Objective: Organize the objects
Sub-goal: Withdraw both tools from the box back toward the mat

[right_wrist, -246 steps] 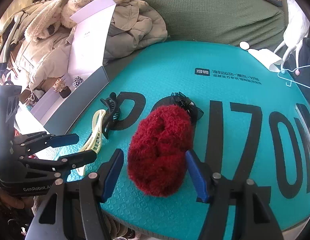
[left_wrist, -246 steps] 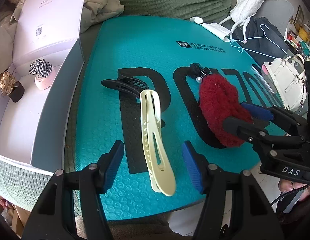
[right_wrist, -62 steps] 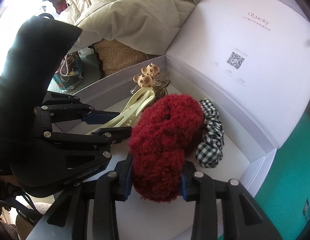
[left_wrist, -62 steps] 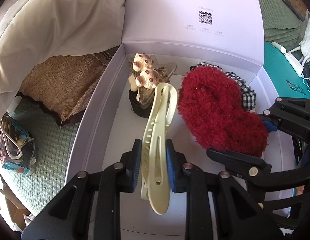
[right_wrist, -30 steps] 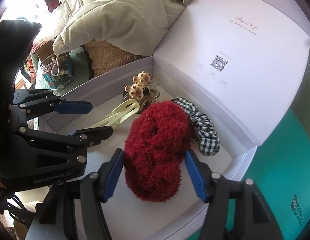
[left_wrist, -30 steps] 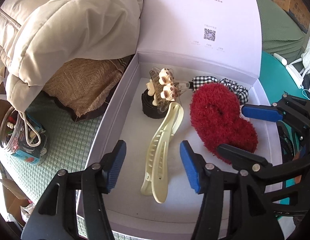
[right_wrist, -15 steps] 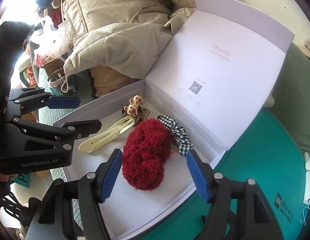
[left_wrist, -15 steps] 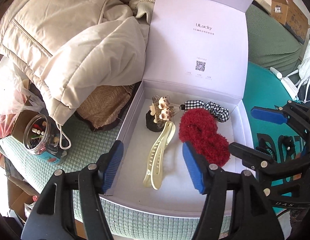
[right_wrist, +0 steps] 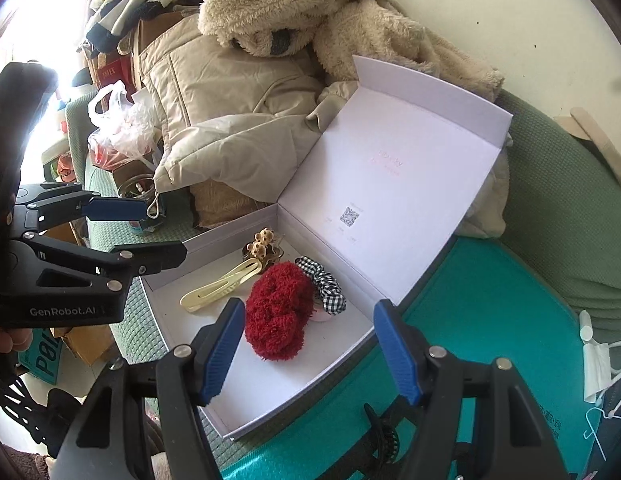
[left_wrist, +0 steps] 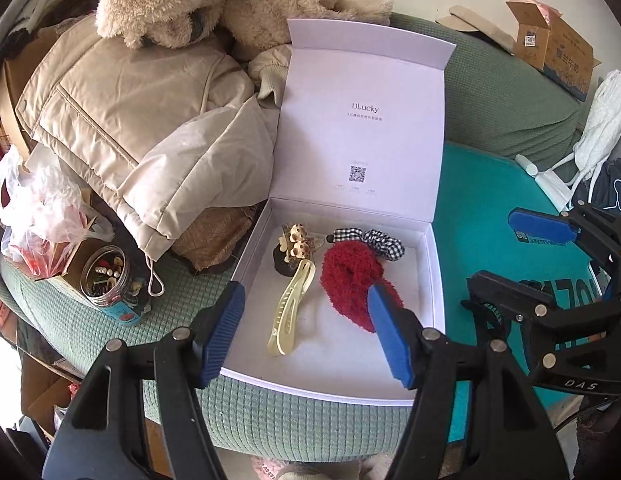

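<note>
Box (left_wrist: 432, 272), checked scrunchie (left_wrist: 380, 240) half hidden

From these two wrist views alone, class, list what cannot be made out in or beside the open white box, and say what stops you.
- Pink item, right wrist view: the red scrunchie and checked scrunchie cover most of it.
- Black clip on the teal mat, right wrist view: the right tool cuts across it.
- Box lid print, right wrist view: too faint to read.
- Jar contents, left wrist view: too small.
</note>
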{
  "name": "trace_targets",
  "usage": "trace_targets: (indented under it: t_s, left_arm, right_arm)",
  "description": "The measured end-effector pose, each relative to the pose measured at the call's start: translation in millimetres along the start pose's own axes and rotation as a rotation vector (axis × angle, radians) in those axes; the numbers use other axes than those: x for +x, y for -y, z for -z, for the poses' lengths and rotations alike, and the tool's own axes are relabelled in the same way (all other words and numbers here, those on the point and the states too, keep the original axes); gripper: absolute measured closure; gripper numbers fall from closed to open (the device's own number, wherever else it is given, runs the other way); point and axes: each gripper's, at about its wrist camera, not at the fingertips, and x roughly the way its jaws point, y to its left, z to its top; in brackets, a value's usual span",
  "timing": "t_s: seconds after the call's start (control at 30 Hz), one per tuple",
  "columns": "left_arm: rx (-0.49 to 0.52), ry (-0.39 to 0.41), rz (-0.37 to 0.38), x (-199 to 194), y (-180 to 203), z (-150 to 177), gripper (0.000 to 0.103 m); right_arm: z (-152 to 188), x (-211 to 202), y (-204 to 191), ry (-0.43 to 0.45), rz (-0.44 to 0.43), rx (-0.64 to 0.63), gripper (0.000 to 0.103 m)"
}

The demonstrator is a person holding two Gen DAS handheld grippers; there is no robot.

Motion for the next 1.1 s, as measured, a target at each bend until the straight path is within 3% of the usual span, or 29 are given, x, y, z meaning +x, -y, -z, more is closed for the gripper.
trace_targets:
  t_s: [0.53, 1.1]
  left_arm:
    - [0.012, 0.04, 0.022, -66.3, 44.4, 22.9, 0.036]
    - [0.049, -0.014, 0.098, -78.1, 102.3, 77.6, 0.035]
  right_arm:
    - [37.4, -74.7, 4.7, 0.058, 0.037, 0.039, 0.036]
    - [112.6, -115.1, 18.6, 0.036, 0.08, 0.144, 0.036]
